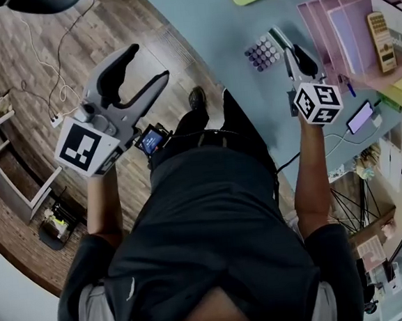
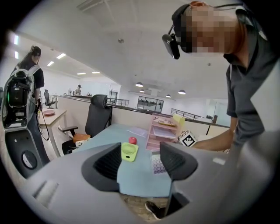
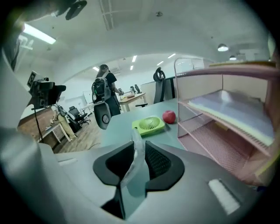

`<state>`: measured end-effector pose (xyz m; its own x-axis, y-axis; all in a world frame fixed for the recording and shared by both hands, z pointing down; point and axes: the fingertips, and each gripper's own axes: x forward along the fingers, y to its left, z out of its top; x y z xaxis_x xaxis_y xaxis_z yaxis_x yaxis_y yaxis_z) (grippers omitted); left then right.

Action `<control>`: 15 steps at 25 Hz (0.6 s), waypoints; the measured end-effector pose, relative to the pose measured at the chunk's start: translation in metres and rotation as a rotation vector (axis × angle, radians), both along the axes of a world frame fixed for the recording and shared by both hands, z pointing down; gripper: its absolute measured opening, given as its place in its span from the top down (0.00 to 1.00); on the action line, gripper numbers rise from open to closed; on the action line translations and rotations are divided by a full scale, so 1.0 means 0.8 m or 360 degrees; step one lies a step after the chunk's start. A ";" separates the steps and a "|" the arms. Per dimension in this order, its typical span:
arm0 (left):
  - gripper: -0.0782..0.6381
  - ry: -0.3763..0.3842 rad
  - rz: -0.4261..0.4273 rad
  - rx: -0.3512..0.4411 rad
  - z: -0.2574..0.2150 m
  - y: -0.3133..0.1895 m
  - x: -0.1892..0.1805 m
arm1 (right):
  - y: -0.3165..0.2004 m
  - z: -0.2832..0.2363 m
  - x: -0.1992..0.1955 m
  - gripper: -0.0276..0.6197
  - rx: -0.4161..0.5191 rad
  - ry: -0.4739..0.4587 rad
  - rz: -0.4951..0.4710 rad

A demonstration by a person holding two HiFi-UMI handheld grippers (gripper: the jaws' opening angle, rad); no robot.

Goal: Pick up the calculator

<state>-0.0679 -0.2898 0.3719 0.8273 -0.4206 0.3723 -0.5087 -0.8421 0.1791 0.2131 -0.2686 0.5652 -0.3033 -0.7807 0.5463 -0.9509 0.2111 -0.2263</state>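
- A blue-grey table (image 1: 206, 19) is seen at the upper right of the head view, with wooden flooring beside it.
- A person in a dark short-sleeved shirt (image 1: 214, 232) is shown from above, with a gripper held in each hand.
- A pink tiered document tray (image 1: 326, 37) is set at the far right of the table; a tan flat device with rows of keys (image 1: 381, 41) is laid on its top shelf.
- The left gripper (image 1: 149, 61) is held out over the floor, apart from the table's edge. Its jaws are spread wide and nothing is held between them.
- The right gripper (image 1: 295, 51) is held over the table, just beside the tray. Its jaws are drawn narrow and clamped on the calculator.
- A flat lime-green square fan (image 3: 149, 124) is laid on the table beyond the right gripper.
- The pale, thin calculator with round purple keys (image 1: 263, 53) is gripped by one end in the right gripper. In the right gripper view it is seen edge-on between the pads, and in the head view it is stuck out to the left of the jaws.
- A small red apple (image 3: 169, 116) is placed just beside the fan, near the tray.
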 end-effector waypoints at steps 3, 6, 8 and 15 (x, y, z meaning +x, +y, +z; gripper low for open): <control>0.48 -0.0014 0.0006 0.0024 -0.009 0.004 0.001 | 0.006 -0.024 0.009 0.83 0.0078 0.0107 0.0055; 0.48 0.0023 0.0011 0.0082 -0.026 0.007 -0.009 | 0.010 -0.064 0.007 0.83 0.0171 0.0163 0.0099; 0.48 -0.0005 0.0009 0.0108 -0.032 0.011 -0.020 | 0.014 -0.094 0.004 0.83 0.0235 0.0185 0.0119; 0.48 0.0028 -0.0010 0.0245 -0.053 0.017 -0.048 | 0.038 -0.208 0.008 0.83 0.0473 0.0292 0.0197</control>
